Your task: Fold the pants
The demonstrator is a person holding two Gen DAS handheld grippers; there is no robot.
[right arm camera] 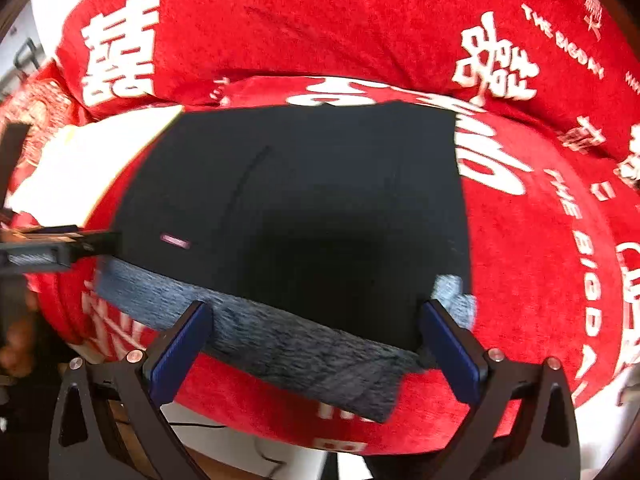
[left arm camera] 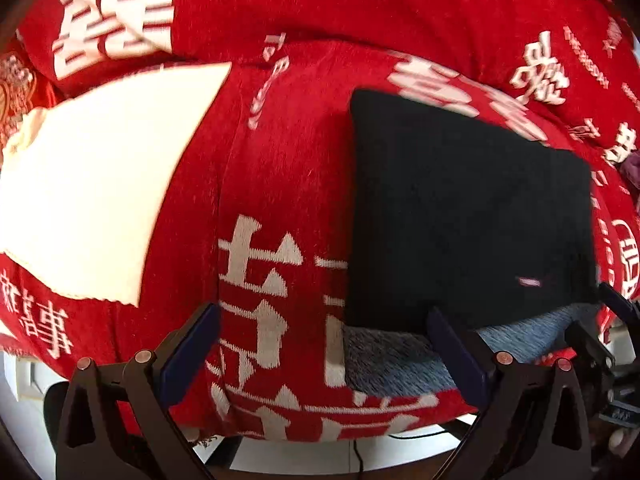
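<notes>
The black pants (left arm camera: pixel 468 216) (right arm camera: pixel 304 216) lie folded into a flat rectangle on a red blanket with white characters (left arm camera: pixel 280 184) (right arm camera: pixel 540 260). A grey fleecy lining (left arm camera: pixel 396 360) (right arm camera: pixel 288 340) shows along their near edge, and a small pink label (right arm camera: pixel 175 241) sits on the black cloth. My left gripper (left arm camera: pixel 326 344) is open, hovering over the blanket at the pants' near left corner. My right gripper (right arm camera: pixel 316 340) is open too, straddling the grey near edge with nothing pinched. The left gripper also shows at the left edge of the right wrist view (right arm camera: pixel 60 246).
A folded cream-white cloth (left arm camera: pixel 92 184) (right arm camera: pixel 80 168) lies on the blanket left of the pants. A red cushion or backrest with white characters (left arm camera: pixel 320 4) (right arm camera: pixel 320 24) rises behind. The seat's front edge drops to a pale floor with a black cable (left arm camera: pixel 416 436).
</notes>
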